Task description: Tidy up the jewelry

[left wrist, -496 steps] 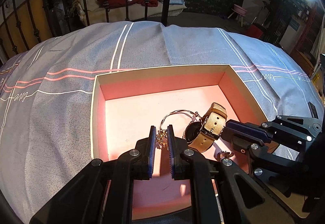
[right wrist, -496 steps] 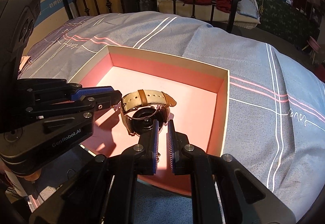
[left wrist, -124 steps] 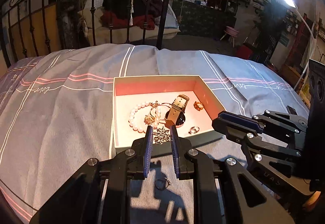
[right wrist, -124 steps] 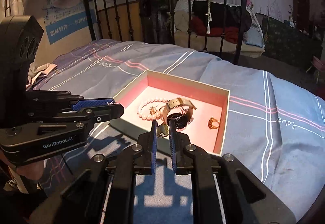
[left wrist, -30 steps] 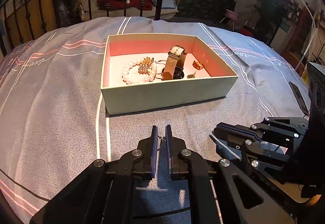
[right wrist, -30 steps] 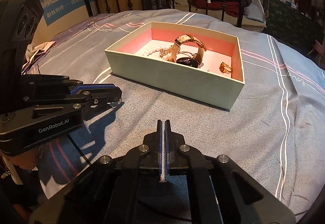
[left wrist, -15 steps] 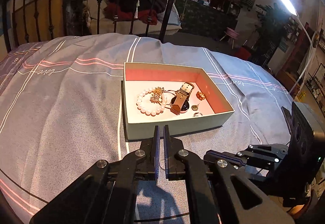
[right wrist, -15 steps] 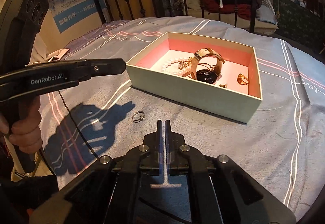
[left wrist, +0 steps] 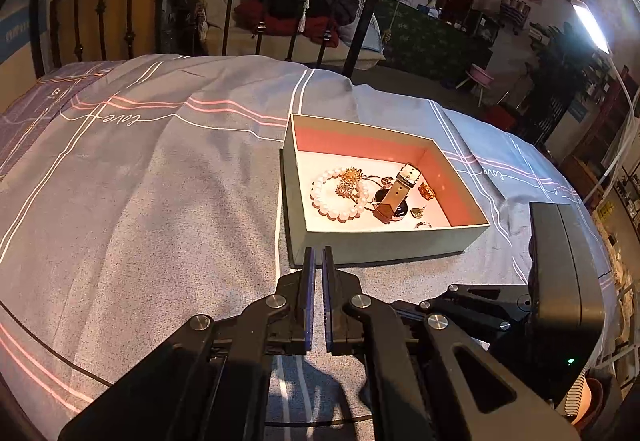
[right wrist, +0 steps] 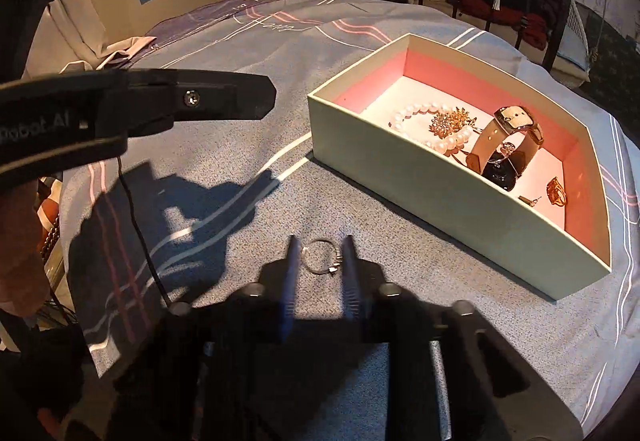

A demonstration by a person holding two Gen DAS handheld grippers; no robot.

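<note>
A pale box with a pink lining (left wrist: pixel 384 245) (right wrist: pixel 404 169) stands on the grey bedspread. It holds a pearl bracelet (left wrist: pixel 338 211) (right wrist: pixel 416 109), a gold brooch (right wrist: pixel 450 123), a tan-strap watch (left wrist: pixel 396 195) (right wrist: pixel 508 145) and a gold ring (right wrist: pixel 557 196). A thin silver ring (right wrist: pixel 323 256) lies on the bedspread in front of the box. My right gripper (right wrist: pixel 320 255) is open, its fingers on either side of that ring. My left gripper (left wrist: pixel 316 261) is shut and empty, held above the bedspread before the box; it also shows in the right wrist view (right wrist: pixel 256 99).
A black iron bed frame (left wrist: pixel 224 1) stands behind the bed. A cable (right wrist: pixel 136 225) runs across the bedspread at the left. A floor lamp (left wrist: pixel 592 25) shines at the right.
My right gripper has opened and dropped forward around the silver ring. My left gripper has lifted and drawn back without the ring.
</note>
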